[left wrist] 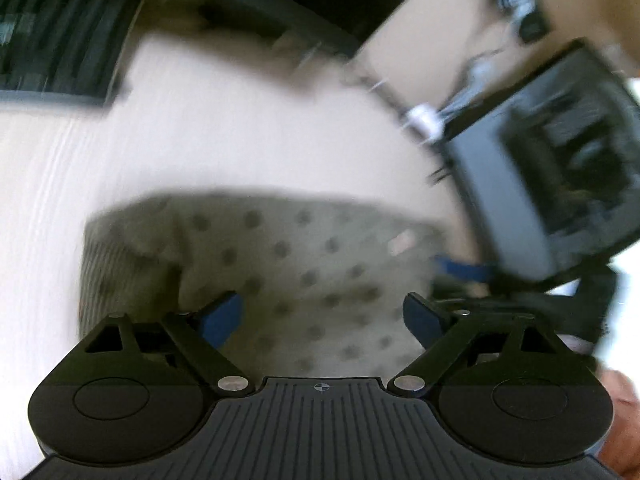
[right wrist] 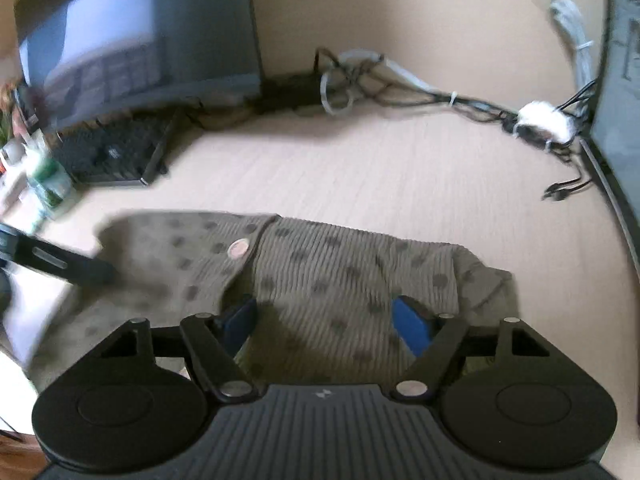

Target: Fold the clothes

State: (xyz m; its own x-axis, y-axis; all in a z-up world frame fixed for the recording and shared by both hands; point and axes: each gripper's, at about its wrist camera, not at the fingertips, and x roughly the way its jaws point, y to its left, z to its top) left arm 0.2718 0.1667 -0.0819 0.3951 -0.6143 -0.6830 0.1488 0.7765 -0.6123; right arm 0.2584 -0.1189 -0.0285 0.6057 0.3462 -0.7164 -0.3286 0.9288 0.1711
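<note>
An olive-grey ribbed garment with dark dots [right wrist: 320,264] lies on the pale wooden table [right wrist: 360,160], with a pink button [right wrist: 238,249] near its placket. My right gripper [right wrist: 326,320] hovers over its near part, jaws wide apart with nothing between them. In the left wrist view the same garment [left wrist: 288,264] fills the middle, blurred. My left gripper [left wrist: 322,316] is open over it. The right gripper's body [left wrist: 560,184] shows at the right of that view, and the left gripper's finger [right wrist: 72,266] shows at the garment's left edge in the right wrist view.
A monitor [right wrist: 140,40] and black keyboard [right wrist: 116,152] stand at the far left. A tangle of cables [right wrist: 360,80] and a white plug bundle [right wrist: 544,120] run along the back. A bottle [right wrist: 48,184] stands at the left. Another dark screen [right wrist: 620,100] is at the right.
</note>
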